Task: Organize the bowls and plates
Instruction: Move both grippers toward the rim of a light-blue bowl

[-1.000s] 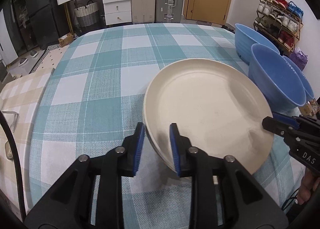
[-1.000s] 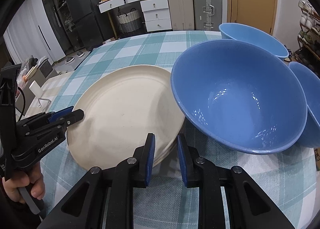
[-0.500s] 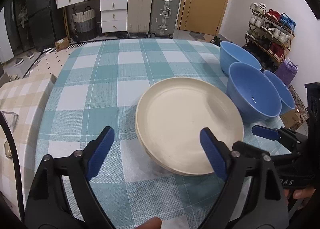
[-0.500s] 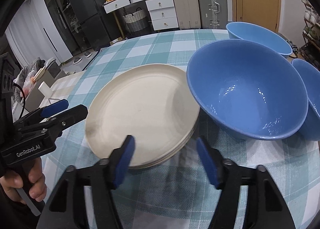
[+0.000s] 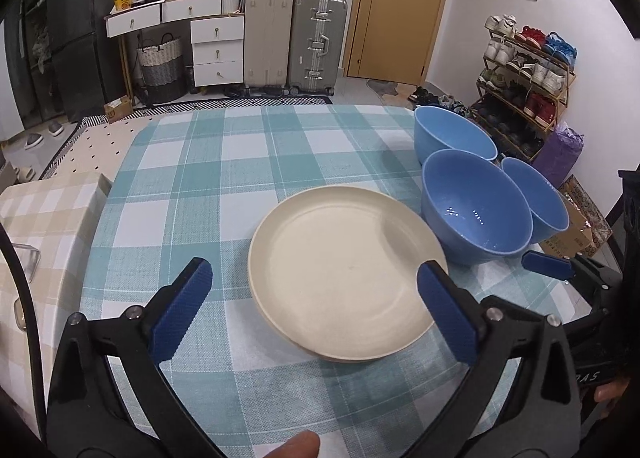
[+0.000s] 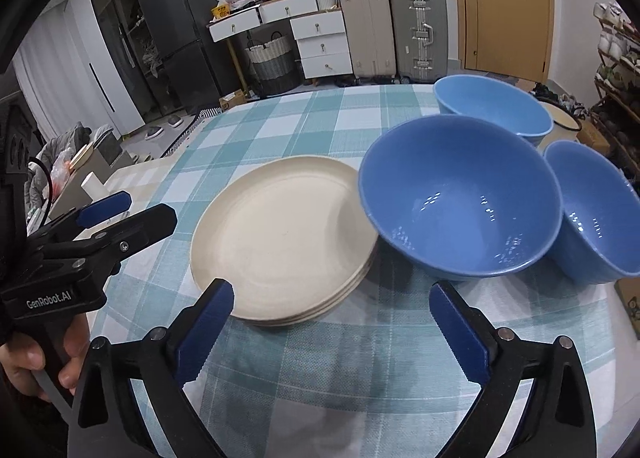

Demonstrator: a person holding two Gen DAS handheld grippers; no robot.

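Note:
A stack of cream plates (image 5: 344,274) (image 6: 280,234) lies on the teal checked tablecloth (image 5: 208,177). Three blue bowls stand to its right: a near one (image 5: 476,205) (image 6: 460,197), a far one (image 5: 452,135) (image 6: 492,105) and a right one (image 5: 536,197) (image 6: 596,209). My left gripper (image 5: 312,302) is open and empty, held back above the plates' near edge. My right gripper (image 6: 336,330) is open and empty, in front of the plates and the near bowl. Each gripper shows in the other's view: the left one (image 6: 108,213), the right one (image 5: 548,264).
The table's right edge runs close behind the bowls. A side surface with a beige checked cloth (image 5: 40,217) adjoins the table on the left. Suitcases (image 5: 316,45), drawers, a shoe rack (image 5: 528,73) and a door stand beyond the table.
Both grippers were shut at the plate stack's rim; they have opened wide and pulled back and up from the plates. The plates stay on the table.

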